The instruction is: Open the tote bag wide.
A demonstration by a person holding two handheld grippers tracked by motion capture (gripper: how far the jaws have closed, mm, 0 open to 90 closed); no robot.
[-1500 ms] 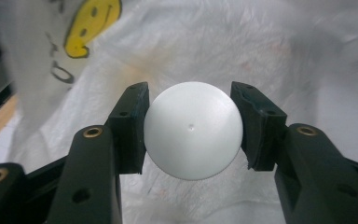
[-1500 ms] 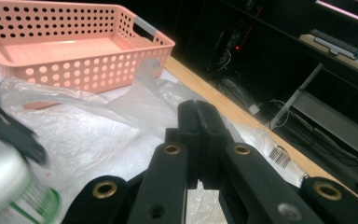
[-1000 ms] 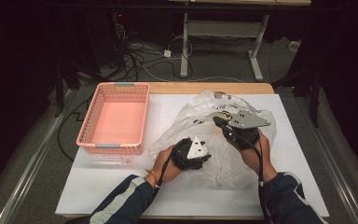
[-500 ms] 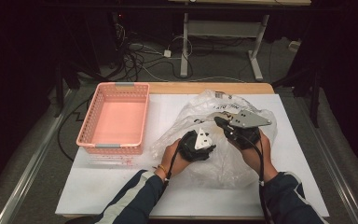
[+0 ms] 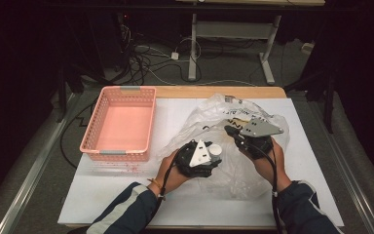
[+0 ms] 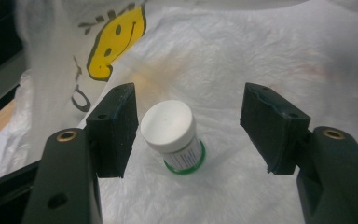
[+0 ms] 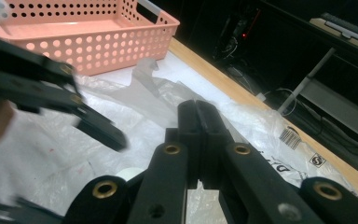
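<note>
A crumpled clear plastic bag (image 5: 233, 170) with a yellow smiley print (image 6: 116, 39) lies on the white table. A small bottle with a white cap (image 6: 170, 128) and a green base stands on the bag's film, also seen from above as a white cap (image 5: 215, 150). My left gripper (image 6: 189, 109) is open with the bottle between its jaws, nearer the left pad (image 6: 114, 133) and apart from both. From above the left gripper (image 5: 213, 157) points right, into the bag. My right gripper (image 7: 198, 109) is shut, pinching the bag's film and holding it up near the bag's middle (image 5: 233, 130).
An empty pink perforated basket (image 5: 102, 117) stands at the table's left, its wall (image 7: 93, 51) showing in the right gripper view. A wooden table edge (image 5: 214, 91) runs along the back. Cables and a metal desk frame (image 5: 193, 44) sit on the floor beyond.
My left gripper has moved right and a little forward into the bag, up to the bottle. The right gripper has stayed where it was, still shut.
</note>
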